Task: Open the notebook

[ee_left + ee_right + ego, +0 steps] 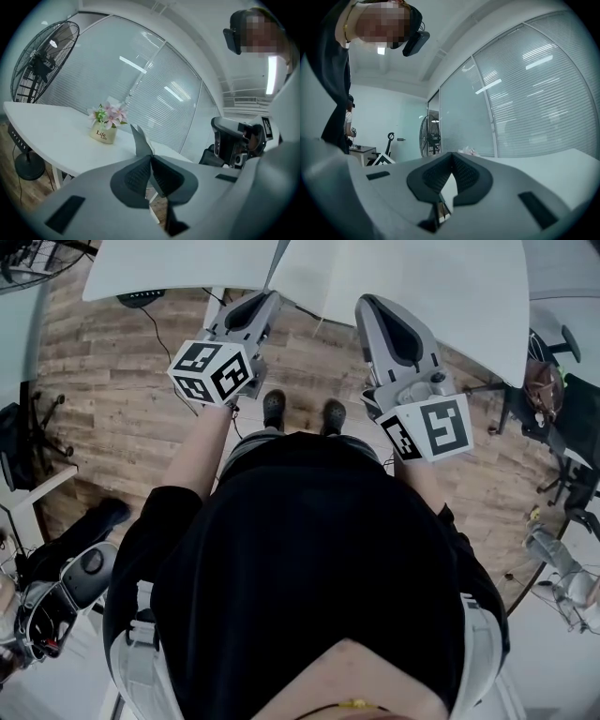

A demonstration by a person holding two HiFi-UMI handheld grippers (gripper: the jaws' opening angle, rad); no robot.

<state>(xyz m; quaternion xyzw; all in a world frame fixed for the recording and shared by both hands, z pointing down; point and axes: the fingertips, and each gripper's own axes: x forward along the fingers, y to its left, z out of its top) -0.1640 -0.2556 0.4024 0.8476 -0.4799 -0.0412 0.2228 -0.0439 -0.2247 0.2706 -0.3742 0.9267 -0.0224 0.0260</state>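
Note:
No notebook shows in any view. I stand on the wooden floor in front of two white tables (422,287), holding both grippers roughly level toward them. In the head view my left gripper (267,298) and my right gripper (367,304) reach the tables' near edge, each with nothing in it. The left gripper view has the left gripper (151,157) shut, its dark pads touching at the tips, short of the table (47,131). In the right gripper view the right gripper (451,154) is shut too, pads meeting at the tip, beside the tabletop (562,164).
A small pot of pink flowers (104,133) stands on the table. A big standing fan (42,61) is at the table's far left end. Office chairs (562,427) stand to my right, and grey equipment (56,587) lies on the floor at my left.

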